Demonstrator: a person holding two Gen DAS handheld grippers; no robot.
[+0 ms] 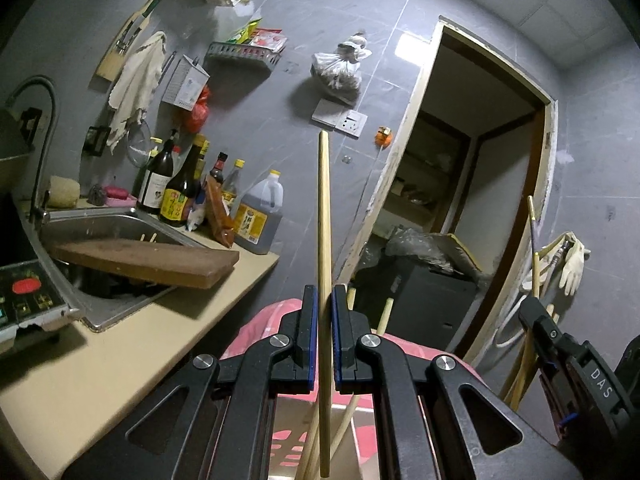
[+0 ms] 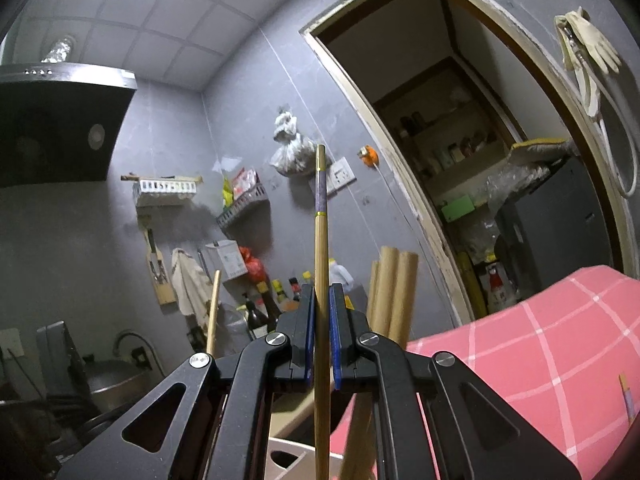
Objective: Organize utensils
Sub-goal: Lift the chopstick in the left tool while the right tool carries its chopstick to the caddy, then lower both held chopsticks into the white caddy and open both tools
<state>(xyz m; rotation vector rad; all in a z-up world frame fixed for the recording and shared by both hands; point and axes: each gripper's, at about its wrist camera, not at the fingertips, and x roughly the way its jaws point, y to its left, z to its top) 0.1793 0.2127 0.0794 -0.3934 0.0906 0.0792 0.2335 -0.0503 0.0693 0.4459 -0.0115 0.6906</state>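
Observation:
My left gripper [image 1: 324, 296] is shut on a plain wooden chopstick [image 1: 324, 216] that stands upright between the blue pads. Its lower end hangs over a pink slotted utensil basket [image 1: 288, 444] that holds other chopsticks. My right gripper [image 2: 322, 294] is shut on a second chopstick [image 2: 321, 248] with a purple band and gold rings near its top. It too stands upright, above a pale slotted holder [image 2: 288, 460]. The right gripper also shows at the right edge of the left wrist view [image 1: 536, 316]. Thick wooden sticks [image 2: 394, 292] rise just behind the right gripper.
A beige counter [image 1: 100, 360] lies to the left with a steel sink [image 1: 120, 224], a wooden cutting board [image 1: 148, 260] across it and several sauce bottles [image 1: 180, 188]. A pink checked cloth [image 2: 540, 352] is at the right. A doorway [image 1: 460, 184] opens ahead. A range hood [image 2: 60, 120] hangs left.

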